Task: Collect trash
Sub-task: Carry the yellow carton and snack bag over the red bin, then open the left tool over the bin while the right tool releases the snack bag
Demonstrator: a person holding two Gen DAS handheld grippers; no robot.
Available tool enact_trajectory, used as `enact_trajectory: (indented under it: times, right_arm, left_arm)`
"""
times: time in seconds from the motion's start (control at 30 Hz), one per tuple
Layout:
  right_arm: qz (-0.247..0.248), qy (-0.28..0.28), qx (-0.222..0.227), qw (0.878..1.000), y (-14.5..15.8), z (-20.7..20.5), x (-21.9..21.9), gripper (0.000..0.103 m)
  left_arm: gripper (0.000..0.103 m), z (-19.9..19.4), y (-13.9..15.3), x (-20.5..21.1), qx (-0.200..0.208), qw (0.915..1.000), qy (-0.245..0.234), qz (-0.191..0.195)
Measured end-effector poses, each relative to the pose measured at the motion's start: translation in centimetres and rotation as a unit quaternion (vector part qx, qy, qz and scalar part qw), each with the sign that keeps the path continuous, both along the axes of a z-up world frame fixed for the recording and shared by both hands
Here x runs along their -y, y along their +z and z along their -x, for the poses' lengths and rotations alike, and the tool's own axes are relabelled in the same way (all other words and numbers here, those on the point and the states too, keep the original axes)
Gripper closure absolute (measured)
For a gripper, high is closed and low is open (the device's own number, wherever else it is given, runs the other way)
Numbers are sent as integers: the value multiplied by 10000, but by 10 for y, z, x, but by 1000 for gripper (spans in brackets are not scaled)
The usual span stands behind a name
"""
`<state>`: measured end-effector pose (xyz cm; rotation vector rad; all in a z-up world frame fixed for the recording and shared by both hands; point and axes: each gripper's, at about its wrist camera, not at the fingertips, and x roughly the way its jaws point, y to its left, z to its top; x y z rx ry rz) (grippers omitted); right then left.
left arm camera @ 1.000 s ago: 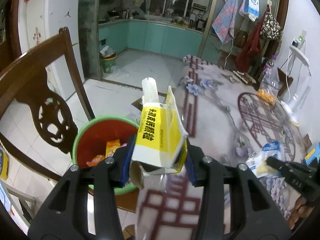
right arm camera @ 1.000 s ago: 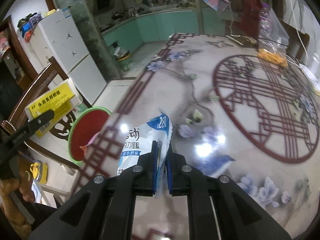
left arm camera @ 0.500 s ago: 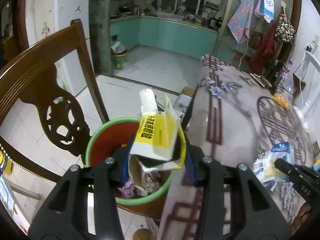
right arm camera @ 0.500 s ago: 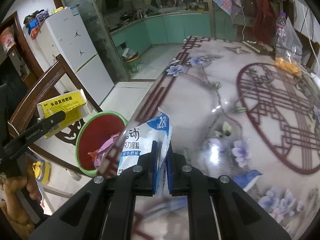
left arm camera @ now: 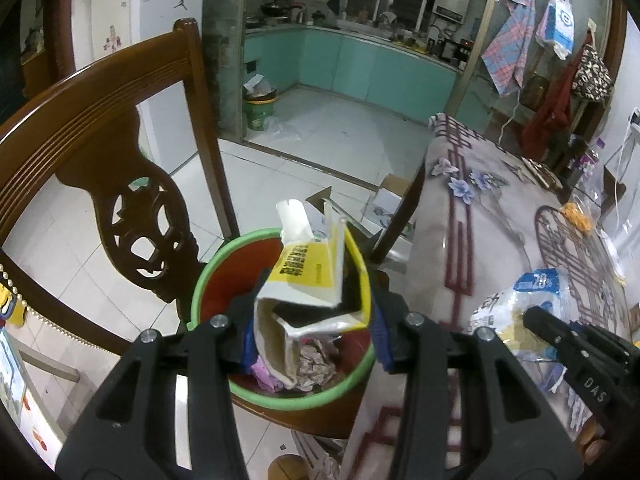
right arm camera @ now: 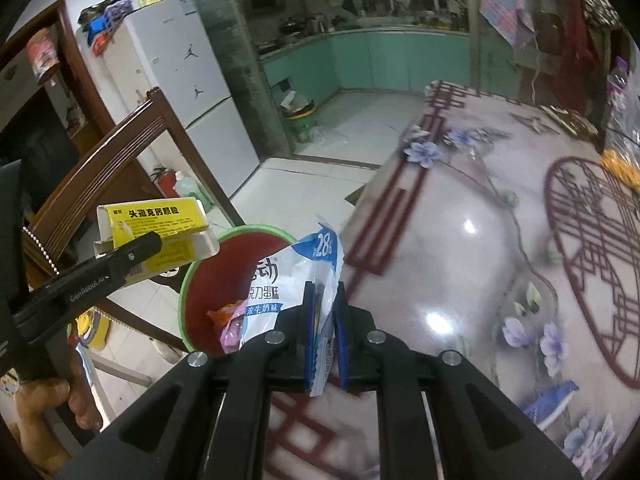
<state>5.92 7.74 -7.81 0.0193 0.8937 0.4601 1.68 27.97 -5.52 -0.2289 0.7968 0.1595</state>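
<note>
Left gripper (left arm camera: 312, 330) clamping creased yellow carton (left arm camera: 310, 284) above round green-rimmed bin (left arm camera: 280, 396); right gripper (right arm camera: 323, 340) pinching crinkly white wrapper (right arm camera: 296, 288), both angled down.

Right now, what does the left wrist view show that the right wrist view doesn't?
Left only: crumpled paper deep in the bin, and a cardboard box on the floor past the table corner.

Right only: the fridge, a fire extinguisher, and the person's hand on the left tool.

Both: the green-rimmed bin, the yellow carton in the left tool, the white bag in the right tool, chair, table.
</note>
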Motion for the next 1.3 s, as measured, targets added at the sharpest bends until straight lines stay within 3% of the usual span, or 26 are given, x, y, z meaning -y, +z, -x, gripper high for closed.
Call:
enact_trajectory:
  times: [0.53, 1.23, 1.27, 1.3]
  right_arm:
    - [395, 560, -4, 9976, -24, -21, -60, 92]
    - [491, 677, -210, 9963, -48, -37, -86, 92]
    - [494, 683, -199, 9962, -48, -37, -87, 89]
    - [505, 684, -193, 9962, -48, -38, -88, 69]
  left_arm:
    - [61, -10, -10, -24, -166, 9988, 452, 58]
    - [60, -12, -20, -39, -272, 9973, 660, 152]
    - [56, -12, -20, -40, -272, 9972, 682, 151]
    - [51, -12, -20, -41, -261, 9970, 717, 153]
